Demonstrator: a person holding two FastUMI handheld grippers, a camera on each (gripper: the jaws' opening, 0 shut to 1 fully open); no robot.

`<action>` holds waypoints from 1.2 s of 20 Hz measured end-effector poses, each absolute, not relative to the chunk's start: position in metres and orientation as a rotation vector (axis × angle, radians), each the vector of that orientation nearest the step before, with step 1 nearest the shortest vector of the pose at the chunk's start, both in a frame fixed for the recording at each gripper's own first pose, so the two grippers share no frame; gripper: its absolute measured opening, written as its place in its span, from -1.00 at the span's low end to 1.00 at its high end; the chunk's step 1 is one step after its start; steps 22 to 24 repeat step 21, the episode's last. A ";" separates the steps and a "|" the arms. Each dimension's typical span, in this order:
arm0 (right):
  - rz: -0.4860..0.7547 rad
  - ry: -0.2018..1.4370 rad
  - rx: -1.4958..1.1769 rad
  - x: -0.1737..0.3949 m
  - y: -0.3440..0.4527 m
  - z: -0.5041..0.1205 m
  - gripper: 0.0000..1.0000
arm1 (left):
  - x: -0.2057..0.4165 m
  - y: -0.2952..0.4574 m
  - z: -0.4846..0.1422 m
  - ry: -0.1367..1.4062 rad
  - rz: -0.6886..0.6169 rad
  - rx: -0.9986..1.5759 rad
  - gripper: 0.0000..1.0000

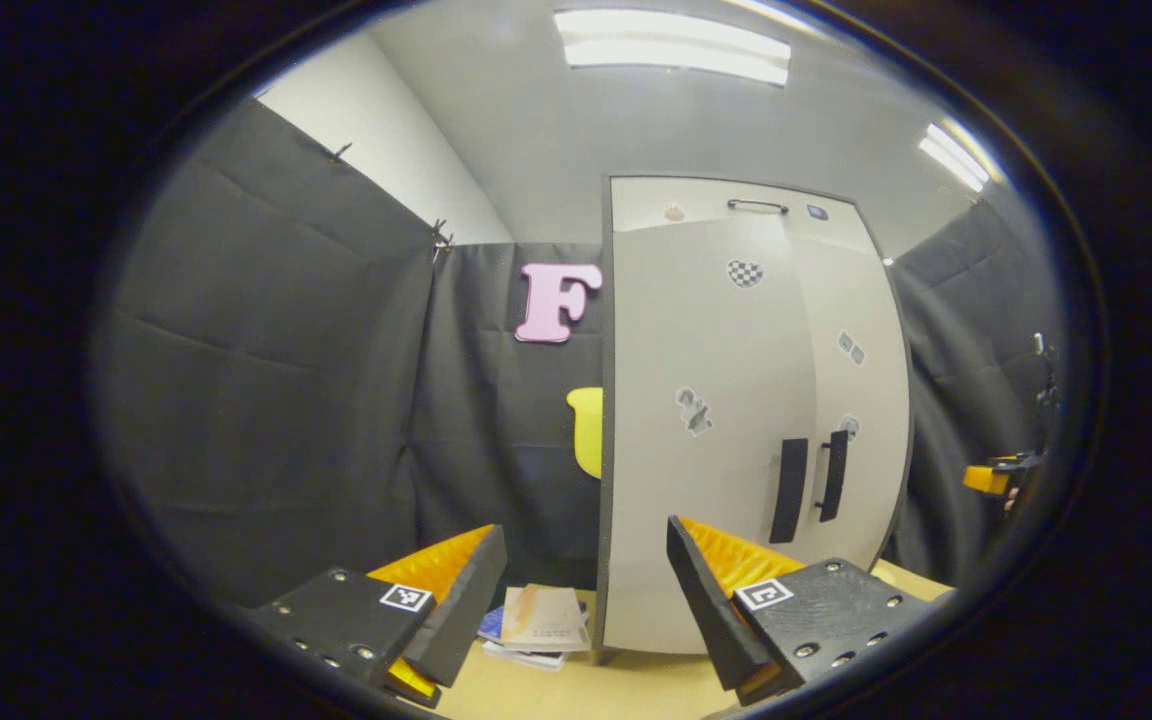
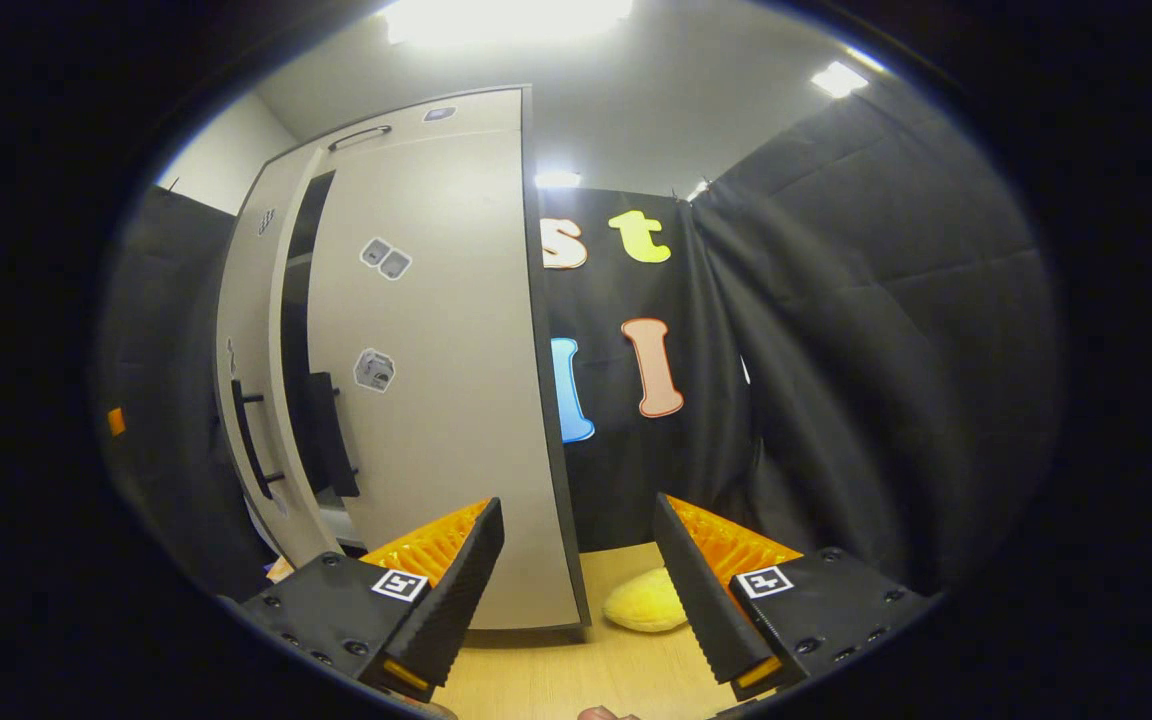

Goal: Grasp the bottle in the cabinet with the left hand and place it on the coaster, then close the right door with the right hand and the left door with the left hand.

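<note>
1. The cabinet (image 1: 736,400) stood tall and pale on the wooden surface (image 1: 576,690), seen from the left tool's view.
2. In that view its two doors looked almost shut. The left door (image 1: 706,420) and the right door (image 1: 861,400) met near the middle.
3. Two black handles sat side by side there, the left handle (image 1: 789,490) and the right handle (image 1: 833,476).
4. In the right tool's view a dark gap (image 2: 296,330) showed between the doors, so the cabinet was still a little open.
5. I could not see the bottle or the coaster, so I cannot tell where they were.
6. The left tool (image 1: 586,590) had its two fingers wide apart. It held nothing and touched nothing.
7. There was open room between the left tool and the cabinet's left edge.
8. The right tool (image 2: 578,580) also had its two fingers wide apart and held nothing.
9. The cabinet's right edge (image 2: 546,400) ran down between the right tool's fingers, farther off.
10. A small stack of books (image 1: 536,625) lay on the surface, just beside the cabinet's left bottom corner.
11. One soft yellow thing (image 2: 644,602) lay on the surface by the cabinet's right side.
12. Black cloth walls (image 1: 266,400) stood close around it all.
</note>
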State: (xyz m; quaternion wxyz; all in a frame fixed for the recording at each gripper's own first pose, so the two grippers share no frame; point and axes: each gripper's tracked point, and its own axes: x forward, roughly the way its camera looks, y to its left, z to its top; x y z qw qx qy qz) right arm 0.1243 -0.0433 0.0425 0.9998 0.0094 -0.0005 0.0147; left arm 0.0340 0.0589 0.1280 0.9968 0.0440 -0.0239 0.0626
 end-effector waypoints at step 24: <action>-0.018 0.038 -0.108 0.063 0.016 0.042 0.92 | 0.044 0.039 0.101 0.024 0.024 0.017 0.87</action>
